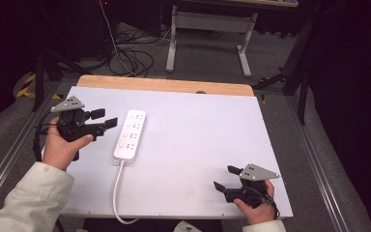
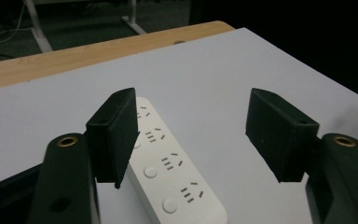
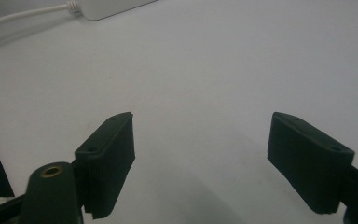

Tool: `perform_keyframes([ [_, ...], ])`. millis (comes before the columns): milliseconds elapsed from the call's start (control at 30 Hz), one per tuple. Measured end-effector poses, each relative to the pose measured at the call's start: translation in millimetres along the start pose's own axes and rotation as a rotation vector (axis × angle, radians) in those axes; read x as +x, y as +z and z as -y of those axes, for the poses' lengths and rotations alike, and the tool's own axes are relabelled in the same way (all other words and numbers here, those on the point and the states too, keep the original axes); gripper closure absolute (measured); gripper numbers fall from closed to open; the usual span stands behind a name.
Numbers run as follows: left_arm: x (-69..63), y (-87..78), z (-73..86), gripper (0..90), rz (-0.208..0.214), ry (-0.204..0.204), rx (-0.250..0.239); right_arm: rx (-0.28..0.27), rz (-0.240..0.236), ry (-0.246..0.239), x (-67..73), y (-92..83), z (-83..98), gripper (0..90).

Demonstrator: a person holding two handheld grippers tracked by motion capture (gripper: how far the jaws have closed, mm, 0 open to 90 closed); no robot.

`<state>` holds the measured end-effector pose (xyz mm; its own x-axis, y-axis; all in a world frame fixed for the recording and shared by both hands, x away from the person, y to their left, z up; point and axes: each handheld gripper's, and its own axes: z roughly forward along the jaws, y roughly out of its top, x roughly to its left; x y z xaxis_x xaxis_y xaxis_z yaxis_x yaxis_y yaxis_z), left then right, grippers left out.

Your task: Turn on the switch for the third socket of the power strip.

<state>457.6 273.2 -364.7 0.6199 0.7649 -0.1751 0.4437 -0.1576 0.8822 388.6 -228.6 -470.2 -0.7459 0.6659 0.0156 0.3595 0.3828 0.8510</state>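
Here, a white rectangular board (image 1: 198,145) covers most of a light wooden worktop (image 1: 164,84), leaving a strip of bare wood along the far edge. A white plastic power strip (image 1: 130,134) with four sockets and round buttons lies flat on the board toward its left edge, its length running from near to far and slightly slanted. Its white cable (image 1: 117,193) leaves the near end, runs toward the near edge of the board and curls over it.

The left gripper (image 1: 104,119), black with a grey three-cornered plate on top, is held in the person's left hand (image 1: 63,147) just beside the left side of the power strip, near the board's left edge. Its jaws are spread wide and hold nothing; in the left gripper view (image 2: 190,135) they stand over the strip without touching it, the strip (image 2: 168,172) lying below the left jaw.

The right gripper (image 1: 227,178), of the same make, is held in the right hand (image 1: 253,208) near the near right corner of the board, well apart from the power strip. Its jaws are likewise spread and empty; in the right gripper view (image 3: 200,161) they hover above bare white board, with the near end of the strip (image 3: 112,7) and its cable (image 3: 23,18) at the top left

A cream sleeve (image 1: 26,200) covers the left forearm
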Motion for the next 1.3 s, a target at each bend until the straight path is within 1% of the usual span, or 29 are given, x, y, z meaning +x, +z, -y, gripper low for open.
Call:
perform_keyframes([
  [33, -2.2, -3.3, 0.9, 32.7, 0.001, 0.016, 0.002, -0.001, -0.001, 0.002, 0.0, -0.2, 0.0, 23.8],
  [100, -7.7, -9.7, 4.2, 29.8, 0.002, 0.036, -0.004, -0.002, -0.001, 0.003, 0.1, -0.4, 0.1, 23.8],
  [200, -13.9, -18.2, 11.0, 27.0, 0.011, 0.056, -0.009, -0.002, 0.0, 0.004, 0.2, -0.4, 0.0, 23.8],
  [233, -15.9, -21.1, 13.5, 26.6, 0.01, 0.065, -0.008, 0.0, -0.001, 0.004, 0.4, -0.2, 0.0, 23.8],
  [267, -17.1, -24.1, 16.0, 26.1, 0.003, 0.09, -0.007, 0.0, 0.0, 0.004, 0.6, -0.2, -0.1, 23.8],
  [300, -18.8, -27.1, 18.8, 25.6, -0.006, 0.104, -0.004, -0.002, -0.001, 0.005, 0.7, -0.2, -0.2, 23.8],
  [367, -21.5, -32.8, 25.4, 25.3, -0.011, 0.123, -0.002, -0.005, -0.003, 0.008, 1.1, -0.1, -0.8, 23.8],
  [400, -21.7, -36.5, 29.4, 25.2, -0.006, 0.132, -0.003, -0.006, -0.005, 0.007, 1.4, 0.2, -0.9, 23.8],
  [467, -22.6, -41.1, 36.2, 24.3, 0.0, 0.122, -0.012, -0.003, -0.006, 0.007, 1.6, 0.8, -1.0, 23.8],
  [667, -23.5, -51.8, 59.7, 23.1, -0.024, 0.137, -0.018, -0.002, -0.005, 0.01, 1.5, 0.6, -0.8, 23.8],
  [733, -24.0, -54.1, 67.8, 22.8, -0.025, 0.119, -0.021, -0.003, -0.005, 0.01, 1.6, 0.5, -0.7, 23.8],
  [767, -23.3, -55.2, 71.5, 22.8, -0.026, 0.125, -0.02, -0.003, -0.005, 0.011, 1.6, 0.5, -0.8, 23.8],
  [833, -23.4, -56.3, 79.2, 22.8, -0.01, 0.095, -0.014, -0.002, -0.004, 0.011, 1.5, 0.7, -0.7, 23.8],
  [867, -22.5, -56.9, 82.7, 22.9, 0.006, 0.08, -0.014, -0.001, -0.005, 0.011, 1.6, 0.8, -0.7, 23.8],
  [900, -21.9, -57.3, 86.3, 22.9, 0.016, 0.065, -0.02, 0.0, -0.006, 0.01, 1.6, 0.9, -0.7, 23.8],
  [933, -21.3, -57.9, 89.7, 22.8, 0.019, 0.06, -0.025, 0.0, -0.004, 0.009, 1.7, 1.0, -0.6, 23.8],
  [1000, -21.0, -58.9, 96.7, 22.9, 0.007, 0.063, -0.033, 0.0, -0.004, 0.009, 1.8, 0.9, -0.6, 23.8],
  [1067, -20.0, -59.7, 104.0, 22.9, 0.005, 0.071, -0.041, 0.001, -0.003, 0.01, 1.7, 0.8, -0.5, 23.8],
  [1167, -17.2, -58.9, 115.1, 22.5, 0.02, 0.064, -0.045, 0.003, -0.001, 0.01, 1.6, 0.8, -0.3, 23.8],
  [1200, -15.8, -58.6, 118.4, 21.7, 0.023, 0.068, -0.042, 0.004, -0.001, 0.011, 1.7, 0.9, -0.3, 23.8],
  [1233, -15.3, -58.2, 121.5, 21.1, 0.023, 0.067, -0.04, 0.005, -0.001, 0.009, 1.7, 0.9, -0.3, 23.8],
  [1267, -14.5, -58.3, 123.9, 20.9, 0.024, 0.075, -0.034, 0.004, 0.001, 0.008, 1.7, 0.8, -0.3, 23.8],
  [1300, -14.4, -58.0, 126.1, 20.9, 0.021, 0.072, -0.035, 0.004, 0.0, 0.008, 1.8, 0.6, -0.2, 23.8],
])
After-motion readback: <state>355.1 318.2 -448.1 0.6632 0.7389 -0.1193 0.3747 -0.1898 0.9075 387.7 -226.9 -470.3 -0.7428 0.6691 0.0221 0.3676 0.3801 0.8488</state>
